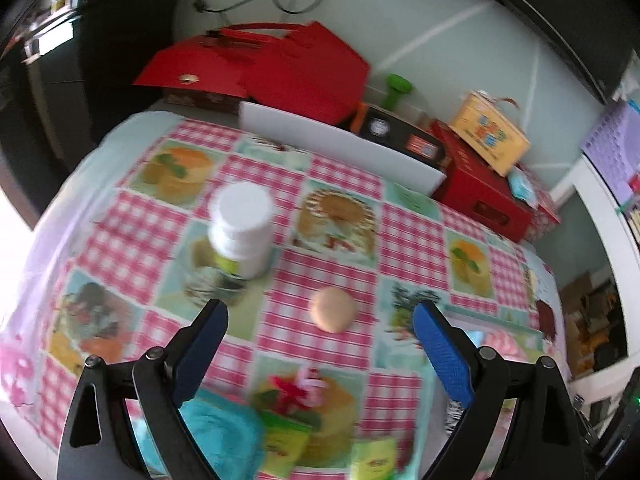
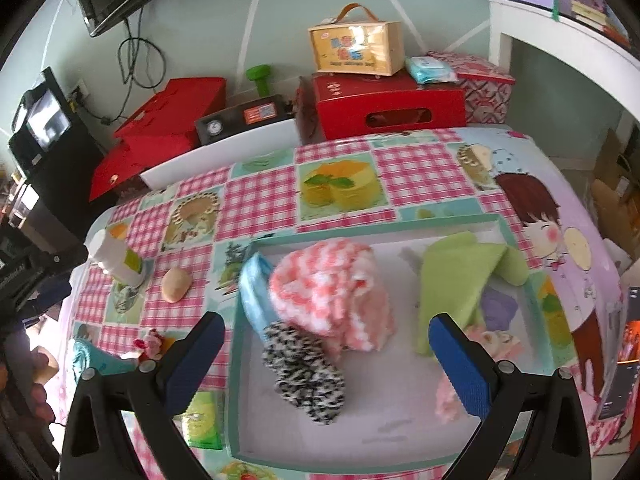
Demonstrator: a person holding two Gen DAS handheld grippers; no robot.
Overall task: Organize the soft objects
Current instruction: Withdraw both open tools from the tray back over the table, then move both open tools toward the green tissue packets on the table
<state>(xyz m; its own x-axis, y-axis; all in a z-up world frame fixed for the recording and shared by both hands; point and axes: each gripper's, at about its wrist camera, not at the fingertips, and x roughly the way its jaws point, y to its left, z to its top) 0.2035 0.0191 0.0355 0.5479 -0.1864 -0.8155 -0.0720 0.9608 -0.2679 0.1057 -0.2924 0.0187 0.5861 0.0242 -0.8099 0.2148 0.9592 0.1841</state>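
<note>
Two grippers hung over the counter (image 2: 264,196), which was covered in a pink gingham cloth printed with cakes and cartoon figures. Both sets of jaws were spread wide with nothing between them.

The right gripper (image 2: 326,356) was above a shallow tray (image 2: 236,360) with a teal rim and a white floor. Inside the tray a pink-and-white fuzzy sock (image 2: 336,292) lay heaped near the middle. A light blue cloth (image 2: 253,296) leaned against its left side, by the tray's left wall. A black-and-white speckled sock (image 2: 308,376) lay just in front of the pink one, touching it. A green cloth (image 2: 456,280) lay folded toward the tray's right end, partly over something purple (image 2: 500,308) that I could not make out. Another pink fuzzy piece (image 2: 448,402) showed behind the right finger.

The left gripper (image 1: 320,336) was over the cloth to the left of the tray. An egg-shaped tan object (image 1: 333,309) lay on the gingham between its fingertips and a little beyond them, touching neither. A white bottle (image 1: 242,234) with a white cap stood upright further back and to the left, apart from the egg shape. Near the lower edge of the left wrist view, a teal fuzzy item (image 1: 224,436), a small pink-and-red toy (image 1: 304,386) and green packets (image 1: 286,446) lay on the cloth; that view was blurred.
</note>
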